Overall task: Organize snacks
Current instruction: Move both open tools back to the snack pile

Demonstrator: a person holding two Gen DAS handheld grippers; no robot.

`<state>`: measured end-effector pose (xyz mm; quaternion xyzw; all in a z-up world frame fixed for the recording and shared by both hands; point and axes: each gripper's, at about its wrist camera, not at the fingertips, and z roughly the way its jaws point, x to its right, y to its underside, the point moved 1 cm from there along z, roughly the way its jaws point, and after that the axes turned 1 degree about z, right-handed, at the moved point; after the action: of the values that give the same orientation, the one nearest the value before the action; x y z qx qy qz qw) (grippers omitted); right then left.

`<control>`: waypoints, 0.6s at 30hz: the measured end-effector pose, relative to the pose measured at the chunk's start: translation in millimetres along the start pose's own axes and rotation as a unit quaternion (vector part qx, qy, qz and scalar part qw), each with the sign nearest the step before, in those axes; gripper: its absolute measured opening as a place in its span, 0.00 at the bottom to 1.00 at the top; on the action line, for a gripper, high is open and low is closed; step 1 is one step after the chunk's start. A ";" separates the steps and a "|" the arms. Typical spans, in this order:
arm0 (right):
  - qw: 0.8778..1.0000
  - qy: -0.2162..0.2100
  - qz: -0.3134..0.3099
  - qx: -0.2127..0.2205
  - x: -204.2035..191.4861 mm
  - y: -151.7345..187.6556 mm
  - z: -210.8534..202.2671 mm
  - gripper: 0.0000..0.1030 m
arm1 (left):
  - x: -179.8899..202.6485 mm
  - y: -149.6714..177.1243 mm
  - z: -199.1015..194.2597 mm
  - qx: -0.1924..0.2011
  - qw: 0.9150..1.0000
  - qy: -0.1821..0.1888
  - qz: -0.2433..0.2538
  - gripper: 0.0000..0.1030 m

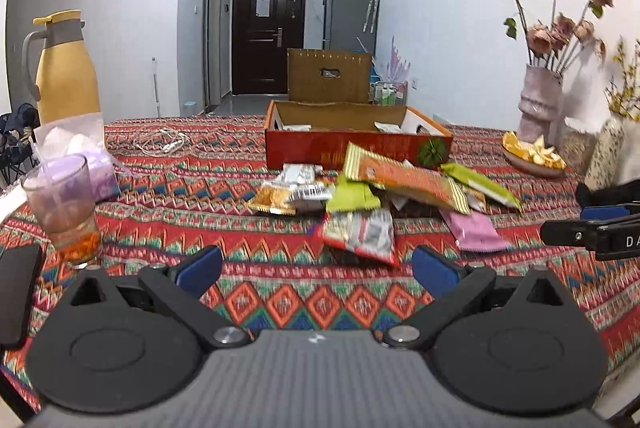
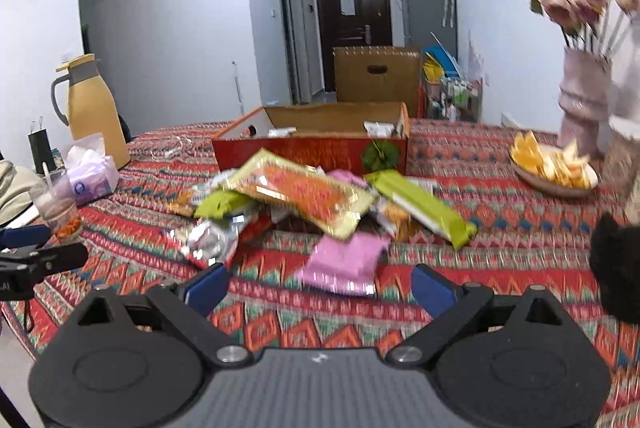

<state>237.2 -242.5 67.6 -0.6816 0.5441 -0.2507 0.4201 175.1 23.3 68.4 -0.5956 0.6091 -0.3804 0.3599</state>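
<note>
Both grippers spread, empty; snack pile [image 1: 376, 195] before box [image 1: 356, 143], seemingly touching.

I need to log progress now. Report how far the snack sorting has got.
Barely started. Done: a few small white packets already lie inside the open red cardboard box. In hand: nothing; the left gripper and right gripper are both open and empty, facing the pile. Left: the long orange gold-edged packet, green packet, pink packet and the other wrappers lie loose on the patterned tablecloth.
</note>
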 end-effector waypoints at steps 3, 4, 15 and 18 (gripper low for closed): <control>1.000 0.005 0.004 0.004 -3.1 14.6 -7.6 0.95 | 0.3 10.3 -4.0 0.003 1.000 0.000 -0.002 1.00; 1.000 0.004 0.006 0.008 -4.2 18.8 -10.4 0.96 | 0.1 12.4 -3.9 0.003 1.000 -0.008 -0.005 1.00; 0.999 0.022 0.005 0.029 -8.2 41.4 -26.3 0.96 | 3.8 21.6 13.7 -0.013 1.000 -0.018 0.001 1.00; 0.999 0.025 0.010 0.025 -2.9 43.2 -21.4 0.97 | 5.4 20.3 20.5 -0.015 1.000 -0.011 0.007 1.00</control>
<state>196.3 -248.5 42.6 -0.6589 0.5544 -0.2770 0.4262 184.0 17.3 41.1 -0.6011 0.6145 -0.3622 0.3604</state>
